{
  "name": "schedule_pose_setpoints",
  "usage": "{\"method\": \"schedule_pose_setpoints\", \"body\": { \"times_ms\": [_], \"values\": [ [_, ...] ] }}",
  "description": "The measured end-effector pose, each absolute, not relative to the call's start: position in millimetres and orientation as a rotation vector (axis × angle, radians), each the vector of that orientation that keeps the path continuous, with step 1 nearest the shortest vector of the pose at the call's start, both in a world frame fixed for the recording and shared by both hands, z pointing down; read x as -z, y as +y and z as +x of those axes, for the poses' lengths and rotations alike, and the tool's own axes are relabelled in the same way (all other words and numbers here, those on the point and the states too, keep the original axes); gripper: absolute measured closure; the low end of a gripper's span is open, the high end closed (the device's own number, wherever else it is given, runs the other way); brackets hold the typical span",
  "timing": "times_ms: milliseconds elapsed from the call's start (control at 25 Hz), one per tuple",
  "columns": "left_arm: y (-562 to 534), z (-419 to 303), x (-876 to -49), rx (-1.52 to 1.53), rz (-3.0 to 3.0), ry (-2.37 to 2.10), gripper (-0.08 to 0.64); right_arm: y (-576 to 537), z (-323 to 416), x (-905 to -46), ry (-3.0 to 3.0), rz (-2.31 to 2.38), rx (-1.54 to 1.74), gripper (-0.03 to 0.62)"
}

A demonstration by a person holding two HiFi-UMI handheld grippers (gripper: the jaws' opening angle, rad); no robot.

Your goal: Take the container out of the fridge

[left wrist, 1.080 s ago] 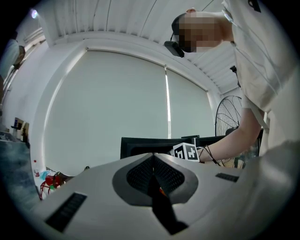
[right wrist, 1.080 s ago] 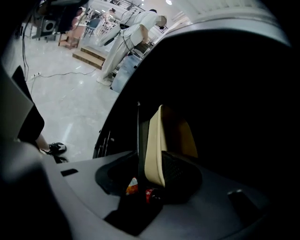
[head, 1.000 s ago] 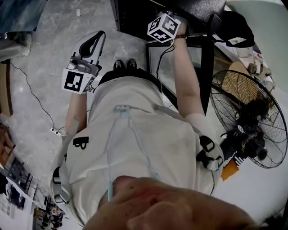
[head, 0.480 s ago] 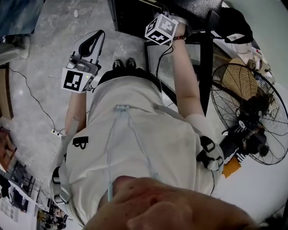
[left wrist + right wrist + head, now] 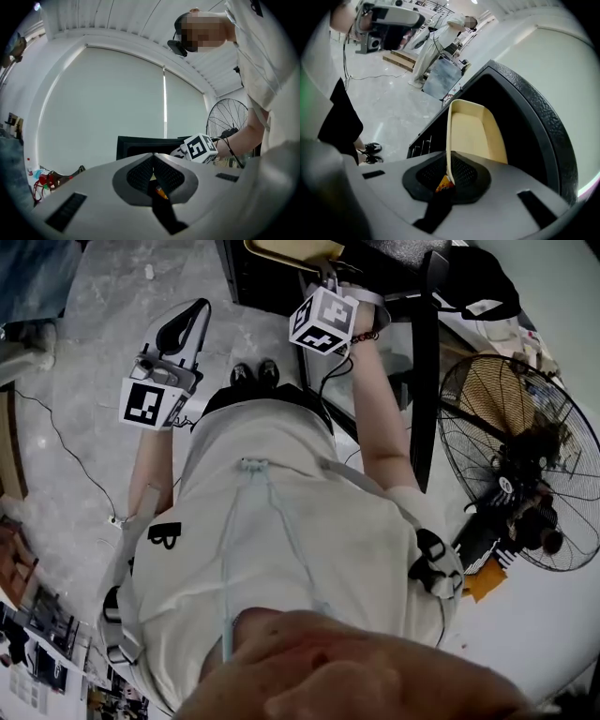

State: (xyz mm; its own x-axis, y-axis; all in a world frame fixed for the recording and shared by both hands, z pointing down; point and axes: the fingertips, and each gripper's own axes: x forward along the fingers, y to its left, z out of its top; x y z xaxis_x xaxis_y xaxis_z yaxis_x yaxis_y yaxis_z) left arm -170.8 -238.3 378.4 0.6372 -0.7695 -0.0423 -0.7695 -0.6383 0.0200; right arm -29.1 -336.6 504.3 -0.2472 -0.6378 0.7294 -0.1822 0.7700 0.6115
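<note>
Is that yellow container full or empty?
Empty: the yellow container shows a bare inside, its rim pinched in the right tool.

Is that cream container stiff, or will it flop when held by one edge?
Probably stiff: the container holds its shape though the right gripper pinches only its thin rim. It looks empty, so likely light, but may swing or slip.

Bright even light, fisheye-warped dark edges

No writing, label or number can be read anywhere.
</note>
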Motion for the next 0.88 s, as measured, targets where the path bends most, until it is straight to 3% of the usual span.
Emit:
{"method": "schedule_pose_setpoints", "body": {
  "times_ms": [880],
  "values": [
    [-259,-161,-382,0.058,2.871,-1.264,0.551,-206,-19,-446,-1.983,0.523,0.266,0.558]
  ]
}}
